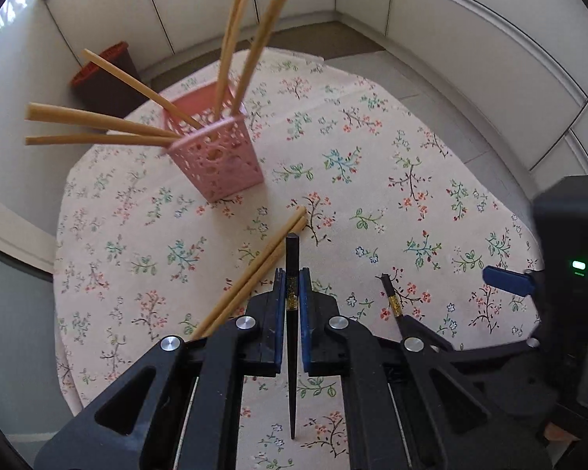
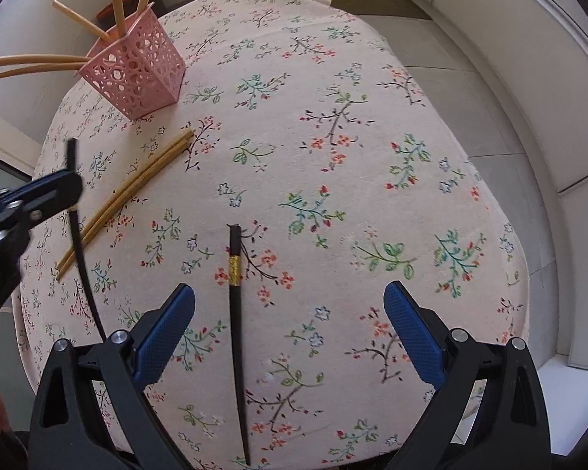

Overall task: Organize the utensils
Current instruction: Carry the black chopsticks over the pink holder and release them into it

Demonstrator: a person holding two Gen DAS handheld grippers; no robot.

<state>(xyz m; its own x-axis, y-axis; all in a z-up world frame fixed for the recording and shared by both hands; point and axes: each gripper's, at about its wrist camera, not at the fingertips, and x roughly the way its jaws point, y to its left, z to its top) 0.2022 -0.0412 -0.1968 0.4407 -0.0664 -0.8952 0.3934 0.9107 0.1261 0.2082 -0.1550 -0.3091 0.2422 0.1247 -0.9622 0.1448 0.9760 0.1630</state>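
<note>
**Q:** Blue pads right up close in the left wrist view. What's the left gripper (image 1: pixel 293 293) doing?

**A:** It's clamped on a black chopstick (image 1: pixel 292 337), pinched between both pads. The stick's thick end pokes out past the fingertips and its thin tip runs back toward the camera, above the floral tablecloth (image 1: pixel 392 203). From the right wrist view that same stick looks raised off the cloth.

**Q:** And the right gripper (image 2: pixel 290 333)?

**A:** Wide open, nothing in it. A second black chopstick (image 2: pixel 237 337), the one with a gold band, lies flat on the cloth between its fingers, nearer the left-side finger and touching neither.

**Q:** Where's the rest of the stuff?

**A:** Two bamboo chopsticks (image 1: pixel 254 274) lie side by side on the cloth, just left of the left gripper. Further back stands a pink lattice holder (image 1: pixel 219 156), with several more bamboo chopsticks (image 1: pixel 98 121) leaning out of it in different directions.
</note>
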